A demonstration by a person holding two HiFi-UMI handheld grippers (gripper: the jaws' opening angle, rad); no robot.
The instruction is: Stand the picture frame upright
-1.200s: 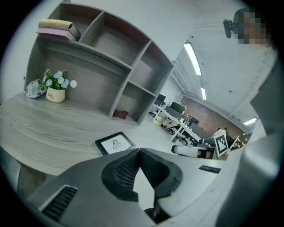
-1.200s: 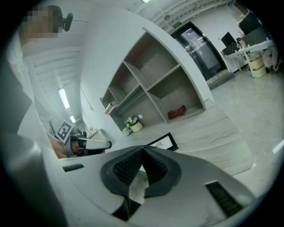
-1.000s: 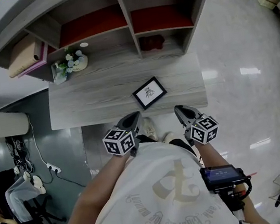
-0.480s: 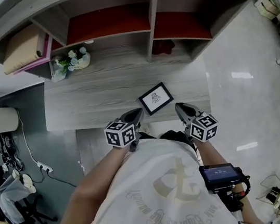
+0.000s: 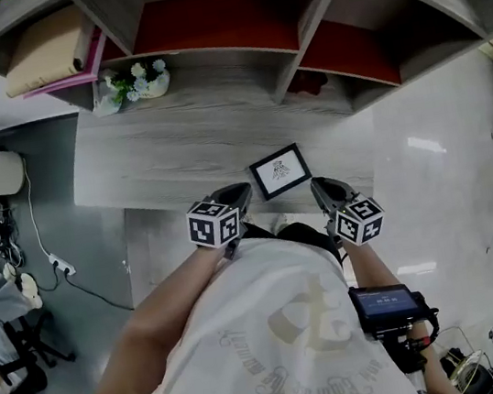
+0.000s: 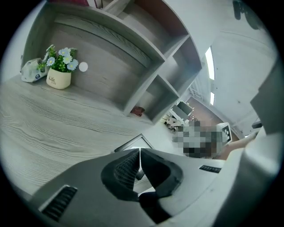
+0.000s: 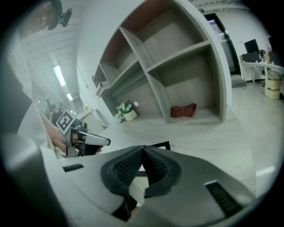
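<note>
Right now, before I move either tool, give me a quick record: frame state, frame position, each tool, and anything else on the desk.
picture frame: lying flat, face up, not yet upright
position: near the front edge of the desk, ahead of and between both tools
left tool: jaws just beginning to open, nothing between them
right tool: shut, empty
also there: potted flowers at the back left; red cloth in a shelf cubby

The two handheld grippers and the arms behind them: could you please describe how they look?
Both the left gripper and right gripper are grey, tapering to a beak, with dark ribbed pads, and each carries a cube of black-and-white square markers. The left one's jaws are just opening, with nothing between them. The person wears a white short-sleeved T-shirt with a pale print.
</note>
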